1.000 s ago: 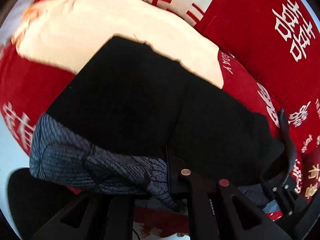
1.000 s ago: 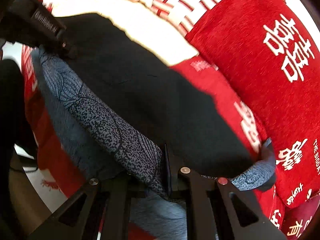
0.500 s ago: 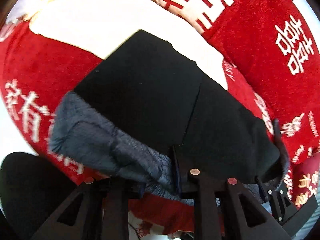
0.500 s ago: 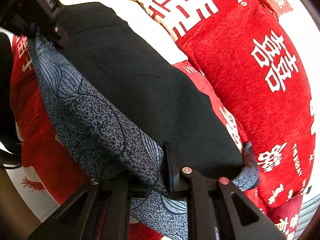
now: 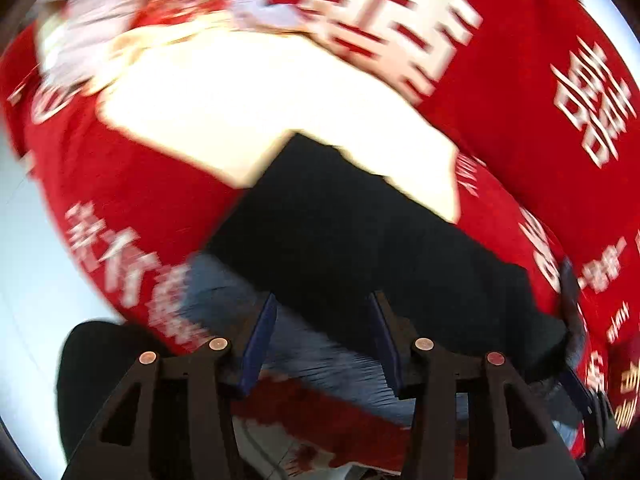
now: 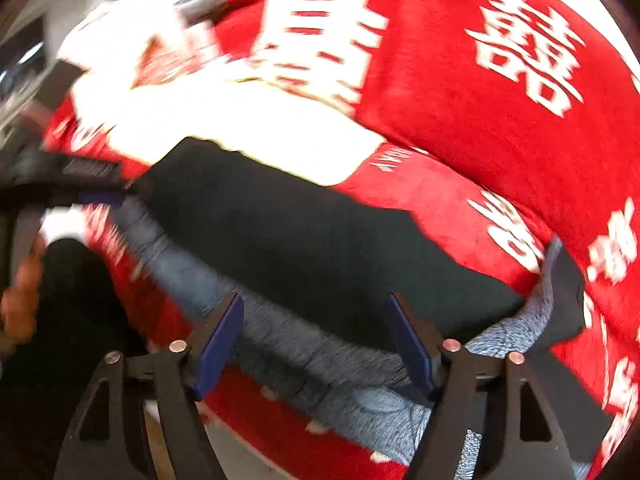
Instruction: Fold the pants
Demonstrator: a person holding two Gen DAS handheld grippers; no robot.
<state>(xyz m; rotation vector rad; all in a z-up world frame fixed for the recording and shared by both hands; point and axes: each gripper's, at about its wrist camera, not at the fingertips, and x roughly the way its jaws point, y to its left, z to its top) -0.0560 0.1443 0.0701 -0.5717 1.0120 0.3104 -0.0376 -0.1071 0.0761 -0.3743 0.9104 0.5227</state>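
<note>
At the lower left of the left wrist view, a dark rounded shape [image 5: 100, 364] sat beside the left gripper [image 5: 322, 340], too blurred to identify. The gripper's jaws stood spread wide and released — nothing was held between the blue pads [image 5: 258, 344]. Just ahead, filling the middle of the frame, lay the pants [image 5: 360, 248]: a folded black panel on top with a grey-blue patterned edge showing beneath, resting on the red blanket [image 5: 132, 184] printed with white characters. A bright cream patch [image 5: 248, 112] showed behind the pants, and a red cushion [image 5: 540, 72] rose at the upper right.

At the far left of the right wrist view, the other tool's dark finger [image 6: 84, 176] touched the pants' [image 6: 312, 240] left corner. In the lower middle, the right gripper [image 6: 316, 340] was likewise spread open and empty — its pads [image 6: 218, 340] hovered over the patterned edge. The red blanket [image 6: 440, 200] ran to the right.
</note>
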